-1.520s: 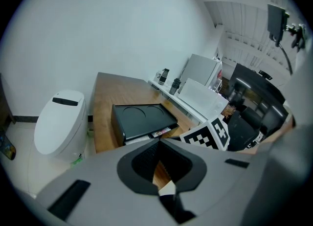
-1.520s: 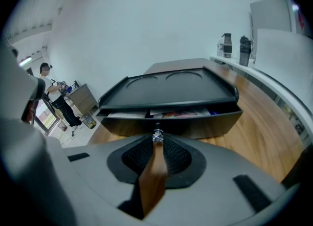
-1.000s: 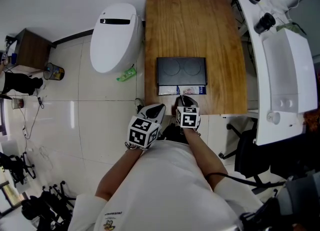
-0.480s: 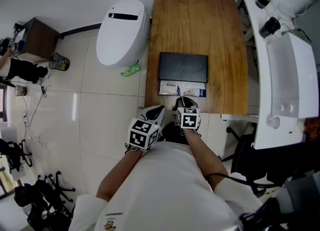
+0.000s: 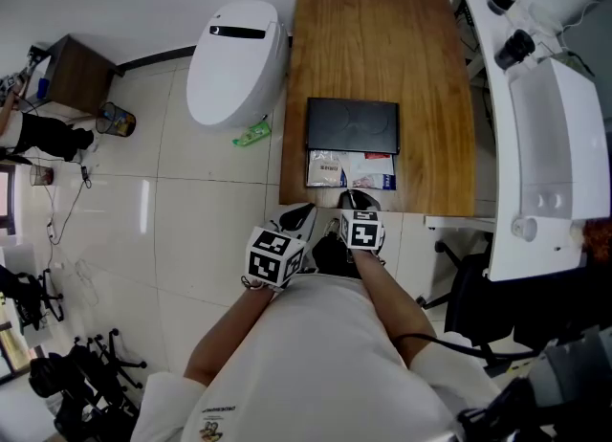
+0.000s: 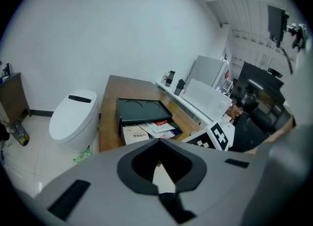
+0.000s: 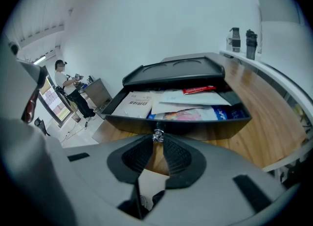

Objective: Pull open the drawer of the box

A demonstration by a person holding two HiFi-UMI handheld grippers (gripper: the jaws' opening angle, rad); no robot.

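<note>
A flat black box point(image 5: 352, 126) lies on the wooden table point(image 5: 373, 29). Its drawer point(image 5: 350, 170) stands pulled out toward me, showing papers and booklets inside. My right gripper point(image 5: 352, 200) is at the table's near edge, shut on the drawer's small metal knob point(image 7: 157, 135). In the right gripper view the drawer front point(image 7: 195, 126) fills the middle, just beyond the right gripper point(image 7: 157, 140). My left gripper point(image 5: 299, 214) hangs off the table's near left corner, shut and holding nothing. In the left gripper view the left gripper point(image 6: 159, 143) points at the box point(image 6: 142, 108) from a distance.
A white rounded appliance point(image 5: 234, 67) stands on the floor left of the table, with a green packet point(image 5: 251, 134) beside it. A white bench with instruments point(image 5: 540, 134) runs along the right. A dark chair point(image 5: 469, 287) sits near right. A person point(image 5: 38, 134) stands far left.
The drawer has slid further out of the box toward me, showing more papers. My right gripper drew back with the knob. The left gripper stayed put.
</note>
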